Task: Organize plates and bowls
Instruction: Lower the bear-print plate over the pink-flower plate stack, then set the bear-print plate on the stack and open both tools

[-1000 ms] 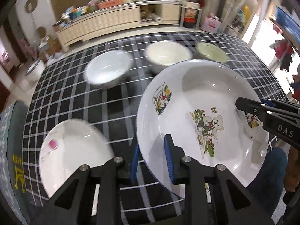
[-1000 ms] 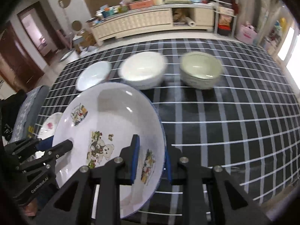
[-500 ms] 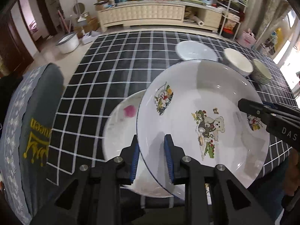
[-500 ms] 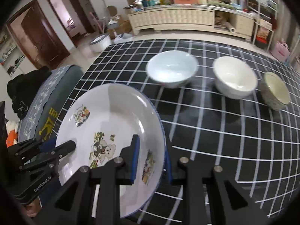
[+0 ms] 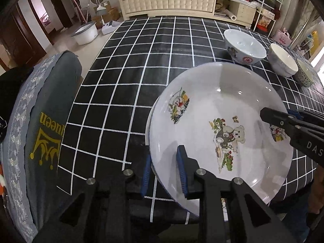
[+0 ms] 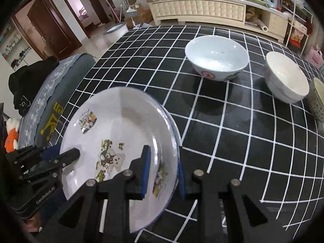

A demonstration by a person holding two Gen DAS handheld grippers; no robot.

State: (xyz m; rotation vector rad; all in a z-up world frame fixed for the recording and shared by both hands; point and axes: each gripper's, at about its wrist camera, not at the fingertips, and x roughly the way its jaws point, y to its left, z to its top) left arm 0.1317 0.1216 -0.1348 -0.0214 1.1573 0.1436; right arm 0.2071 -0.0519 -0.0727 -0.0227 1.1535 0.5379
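Far left, a grey chair cover point(image 5: 50, 125) carries yellow print, a crown and the letters "ueen"; the start of the word is hidden. Left gripper point(image 5: 164, 168): body reads "GenRobot.AI" in the right wrist view. Its jaws are nearly together, blue pads pinching the left rim of the plate point(image 5: 220, 133), one pad inside, one under. The plate is white with a blue edge and cartoon bear prints, and hangs low over the black grid tablecloth point(image 5: 131, 70), near its front edge. Another white rim shows just under its left edge. Right gripper point(image 6: 164, 174): body reads "DAS", the rest cut off. Narrow gap, pinching the opposite rim. Beyond, right: three bowls in a row, blue-white point(image 6: 216, 57), white point(image 6: 286, 77), speckled point(image 6: 318, 101).
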